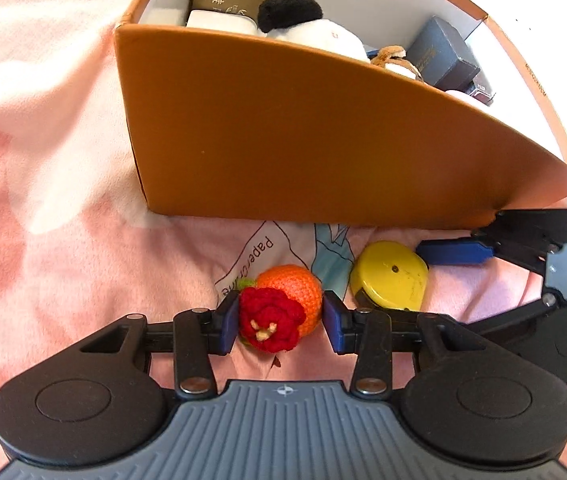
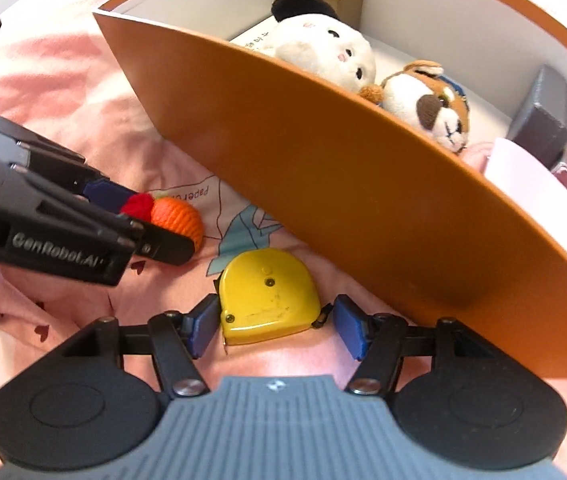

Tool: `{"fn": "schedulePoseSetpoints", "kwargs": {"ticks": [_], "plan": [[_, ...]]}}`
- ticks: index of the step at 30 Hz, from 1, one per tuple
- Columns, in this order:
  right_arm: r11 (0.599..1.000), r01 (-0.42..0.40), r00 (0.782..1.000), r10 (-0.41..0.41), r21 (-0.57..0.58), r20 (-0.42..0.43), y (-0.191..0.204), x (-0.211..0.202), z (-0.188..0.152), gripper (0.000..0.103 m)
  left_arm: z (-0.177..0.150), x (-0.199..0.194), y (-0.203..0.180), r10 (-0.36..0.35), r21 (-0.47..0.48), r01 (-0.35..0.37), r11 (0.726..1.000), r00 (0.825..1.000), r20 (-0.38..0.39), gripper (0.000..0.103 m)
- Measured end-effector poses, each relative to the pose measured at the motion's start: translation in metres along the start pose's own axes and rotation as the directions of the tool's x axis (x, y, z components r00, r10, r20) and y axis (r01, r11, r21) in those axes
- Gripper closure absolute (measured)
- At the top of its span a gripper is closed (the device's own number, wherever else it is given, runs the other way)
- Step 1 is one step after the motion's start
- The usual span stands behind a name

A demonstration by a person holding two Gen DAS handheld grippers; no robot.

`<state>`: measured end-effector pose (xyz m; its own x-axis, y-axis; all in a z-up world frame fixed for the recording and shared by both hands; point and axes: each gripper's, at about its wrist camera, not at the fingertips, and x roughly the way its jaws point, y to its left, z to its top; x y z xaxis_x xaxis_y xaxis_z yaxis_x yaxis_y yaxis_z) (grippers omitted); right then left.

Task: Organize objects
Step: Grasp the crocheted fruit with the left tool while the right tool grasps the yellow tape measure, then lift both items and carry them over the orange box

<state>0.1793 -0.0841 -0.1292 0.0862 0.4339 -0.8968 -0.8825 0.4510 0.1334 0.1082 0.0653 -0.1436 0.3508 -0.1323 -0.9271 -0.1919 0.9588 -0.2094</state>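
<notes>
Pink bedding [image 1: 63, 184] lay beneath an orange box [image 1: 283, 132] of soft toys. Before it, the left gripper [image 1: 281, 322] clasped a crocheted orange [image 1: 297, 284], while the right gripper's [image 2: 275, 326] parted fingers straddled a yellow tape measure [image 2: 269, 296].

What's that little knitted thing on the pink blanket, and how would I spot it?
Find the big orange box on the pink blanket. In front of its wall, left of a yellow tape measure, lies a crocheted orange ball with a red flower, between the left gripper's fingers. It is the only yarn thing outside the box.
</notes>
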Motion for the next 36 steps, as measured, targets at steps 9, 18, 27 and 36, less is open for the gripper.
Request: {"fn": "schedulePoseSetpoints", "kwargs": {"ticks": [9, 18, 27, 36], "plan": [[0.997, -0.081, 0.997, 0.081, 0.014, -0.001, -0.003, 0.007, -0.001, 0.039, -0.004, -0.001, -0.001, 0.007, 0.002, -0.007, 1.000, 1.000, 0.006, 0.054], [0.997, -0.048, 0.998, 0.045, 0.066, 0.051, 0.018, -0.022, -0.009, 0.042, -0.012, -0.027, -0.006, -0.046, 0.023, 0.045, 0.999, 0.998, 0.040, 0.054], [0.996, -0.008, 0.990, -0.004, 0.086, 0.138, 0.027, -0.078, -0.022, 0.042, -0.014, -0.071, -0.028, -0.122, 0.089, 0.112, 0.990, 0.987, 0.106, 0.054], [0.995, 0.056, 0.951, -0.077, 0.078, 0.301, 0.030, -0.139, -0.013, 0.042, 0.004, -0.124, -0.044, -0.193, 0.133, 0.163, 0.978, 0.947, 0.256, 0.054]]}}
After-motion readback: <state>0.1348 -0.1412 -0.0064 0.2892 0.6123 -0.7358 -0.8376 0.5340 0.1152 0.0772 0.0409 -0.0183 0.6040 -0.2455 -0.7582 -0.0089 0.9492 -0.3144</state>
